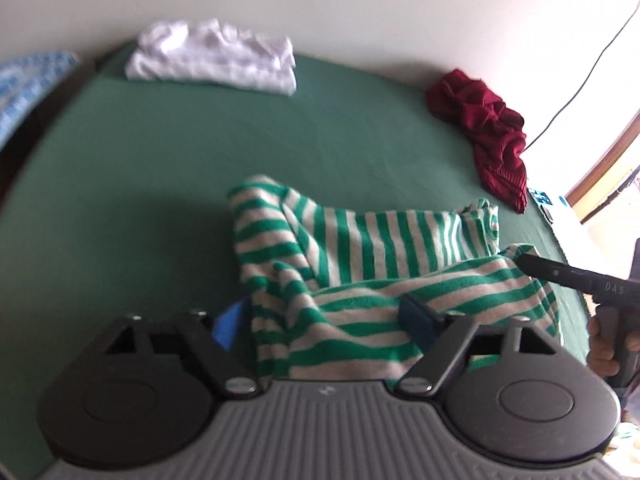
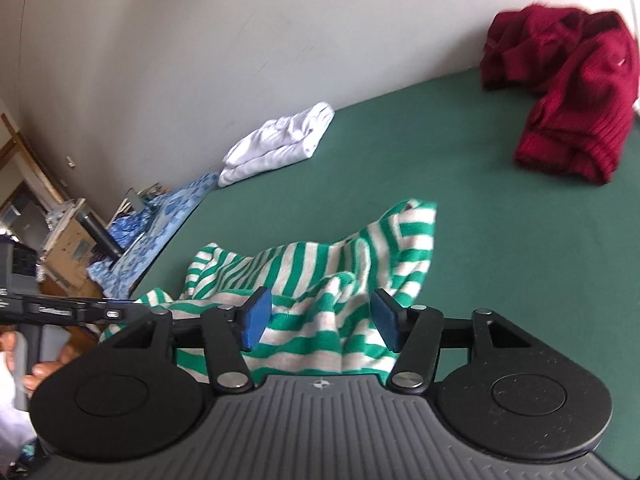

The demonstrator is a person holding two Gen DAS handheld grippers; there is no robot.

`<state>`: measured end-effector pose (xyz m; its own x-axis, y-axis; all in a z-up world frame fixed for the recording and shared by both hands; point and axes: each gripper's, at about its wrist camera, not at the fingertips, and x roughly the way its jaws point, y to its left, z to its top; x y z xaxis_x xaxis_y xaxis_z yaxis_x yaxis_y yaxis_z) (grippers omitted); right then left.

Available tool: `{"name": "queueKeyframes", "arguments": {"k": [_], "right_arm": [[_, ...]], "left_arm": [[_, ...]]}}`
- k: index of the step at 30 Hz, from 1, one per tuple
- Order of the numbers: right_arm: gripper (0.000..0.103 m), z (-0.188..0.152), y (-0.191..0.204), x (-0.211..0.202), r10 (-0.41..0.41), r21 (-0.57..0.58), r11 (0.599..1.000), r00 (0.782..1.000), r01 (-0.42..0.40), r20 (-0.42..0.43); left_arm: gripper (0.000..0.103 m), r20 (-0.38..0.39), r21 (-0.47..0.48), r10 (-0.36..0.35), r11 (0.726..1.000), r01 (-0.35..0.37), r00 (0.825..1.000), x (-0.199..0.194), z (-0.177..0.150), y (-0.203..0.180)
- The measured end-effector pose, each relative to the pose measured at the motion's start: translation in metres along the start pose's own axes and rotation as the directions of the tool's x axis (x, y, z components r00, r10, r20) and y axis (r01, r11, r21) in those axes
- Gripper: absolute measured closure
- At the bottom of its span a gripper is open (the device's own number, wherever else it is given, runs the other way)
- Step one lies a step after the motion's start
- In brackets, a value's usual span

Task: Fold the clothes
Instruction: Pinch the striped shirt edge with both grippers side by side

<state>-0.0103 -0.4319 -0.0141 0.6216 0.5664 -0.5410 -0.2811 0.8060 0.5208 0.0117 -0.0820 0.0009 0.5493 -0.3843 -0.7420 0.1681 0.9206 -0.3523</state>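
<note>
While the striped green-and-white top (image 1: 360, 264) lies bunched in the near middle of the green tabletop (image 1: 160, 184), both tools stand over it with their jaws apart and nothing clamped. The left hand-held gripper (image 1: 324, 320) has cloth heaped between and partly over its blue pads; the right hand-held gripper (image 2: 318, 322) shows both pads clear, spread either side of a rumpled fold, neither pressing it. The top reads as freshly let go and only half folded, its layers humped and skewed rather than flat. The likely trouble from here: loose knit could snag on a pad as a tool lifts away and drag the fold open, or a new pinch could catch several layers at once and twist the bundle. At far left a blue patterned cloth (image 2: 168, 216) hangs at the edge, with boxes and clutter beyond it; a folded white garment (image 1: 212, 56) sits against the wall; a crumpled dark red sweater (image 2: 572, 92) waits at far right, well apart. Nothing lies between the tools and the striped top, and the two tools themselves crowd close together.
</note>
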Motion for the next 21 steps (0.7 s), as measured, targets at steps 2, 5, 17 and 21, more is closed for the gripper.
{"name": "queueKeyframes", "arguments": {"k": [2,5,17,21], "right_arm": [[0.078,-0.001,-0.002,0.004,0.024,0.016,1.0,0.999,-0.024,-0.028],[0.086,-0.002,0.002,-0.008,0.066,0.018,0.998,0.998,-0.066,-0.008],[0.086,0.022,-0.015,0.02,-0.011,0.089,0.996,0.986,-0.004,0.168],[0.087,0.012,-0.019,0.04,-0.09,0.061,0.995,0.981,0.081,0.172]], "left_arm": [[0.053,-0.035,-0.066,-0.054,0.996,0.052,0.998,0.009,-0.001,0.007],[0.073,0.012,-0.067,-0.057,0.996,0.058,0.998,-0.005,-0.003,0.006],[0.081,0.152,0.0,0.034,0.999,-0.034,0.988,0.017,0.051,0.009],[0.08,0.141,-0.018,0.078,0.997,-0.077,0.987,0.048,0.047,0.02]]}}
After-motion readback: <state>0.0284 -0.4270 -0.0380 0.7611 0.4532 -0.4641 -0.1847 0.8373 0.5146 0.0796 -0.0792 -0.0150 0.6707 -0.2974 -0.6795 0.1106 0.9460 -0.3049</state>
